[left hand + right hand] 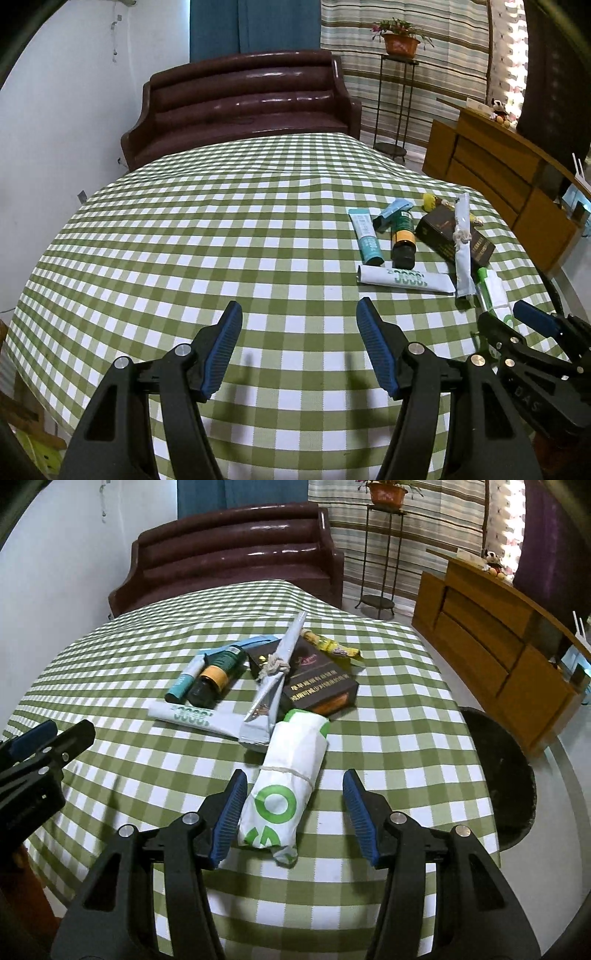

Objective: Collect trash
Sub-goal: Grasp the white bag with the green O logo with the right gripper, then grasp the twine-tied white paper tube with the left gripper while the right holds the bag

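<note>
The rolled white-and-green bag (282, 775) lies near the surface's (388, 716) right edge, between the spread fingers of my right gripper (294, 801), ungrasped. My left gripper (299, 345) hangs released over bare cloth.

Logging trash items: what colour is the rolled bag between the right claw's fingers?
White with green markings; the rolled bag shows best in the right wrist view.

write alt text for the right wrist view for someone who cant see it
The open right gripper straddles a white rolled bag with green print, tied with string, on a green-and-white checked tablecloth. Behind it lies a pile of trash: a dark box, a brown bottle and folded wrappers.
</note>
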{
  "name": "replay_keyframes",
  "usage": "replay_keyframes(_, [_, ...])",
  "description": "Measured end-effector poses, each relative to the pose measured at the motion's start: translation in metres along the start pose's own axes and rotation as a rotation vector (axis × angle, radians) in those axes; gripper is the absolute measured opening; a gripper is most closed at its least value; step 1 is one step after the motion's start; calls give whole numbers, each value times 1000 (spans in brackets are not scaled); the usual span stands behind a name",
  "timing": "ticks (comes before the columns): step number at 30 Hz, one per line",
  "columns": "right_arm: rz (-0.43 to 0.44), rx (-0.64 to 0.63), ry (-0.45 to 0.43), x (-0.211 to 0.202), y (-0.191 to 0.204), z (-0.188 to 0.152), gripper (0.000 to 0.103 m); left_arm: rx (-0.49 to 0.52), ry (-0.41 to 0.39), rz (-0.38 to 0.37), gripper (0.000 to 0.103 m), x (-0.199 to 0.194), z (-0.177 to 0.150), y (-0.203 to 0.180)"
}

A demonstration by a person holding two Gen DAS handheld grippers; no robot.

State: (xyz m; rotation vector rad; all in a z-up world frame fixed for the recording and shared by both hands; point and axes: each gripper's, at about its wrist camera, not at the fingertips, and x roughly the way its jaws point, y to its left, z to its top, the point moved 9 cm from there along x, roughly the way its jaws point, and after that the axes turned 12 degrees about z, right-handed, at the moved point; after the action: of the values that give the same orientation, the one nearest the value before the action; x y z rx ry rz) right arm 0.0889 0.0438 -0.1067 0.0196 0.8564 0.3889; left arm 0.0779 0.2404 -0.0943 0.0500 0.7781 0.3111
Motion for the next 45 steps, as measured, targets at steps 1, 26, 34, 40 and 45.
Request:
replay_keyframes(1, [-4, 2, 0, -1, -3, -1, 53, 1, 2, -3, 63, 1, 0, -2])
replay_keyframes(26, [-33, 43, -38, -18, -55, 3, 30, 51, -11, -106, 63, -4, 16, -69])
replay_keyframes(34, [-74, 69, -84, -35, -95, 14, 30, 91, -7, -162, 63, -2, 25, -118])
replay_keyframes(40, [-101, 99, -100, -41, -126, 15, 30, 115, 6, -176, 63, 7, 31, -145])
replay_keyframes(45, [-108, 118, -102, -41, -144, 13, 30, 137, 32, -181, 49, 16, 31, -160])
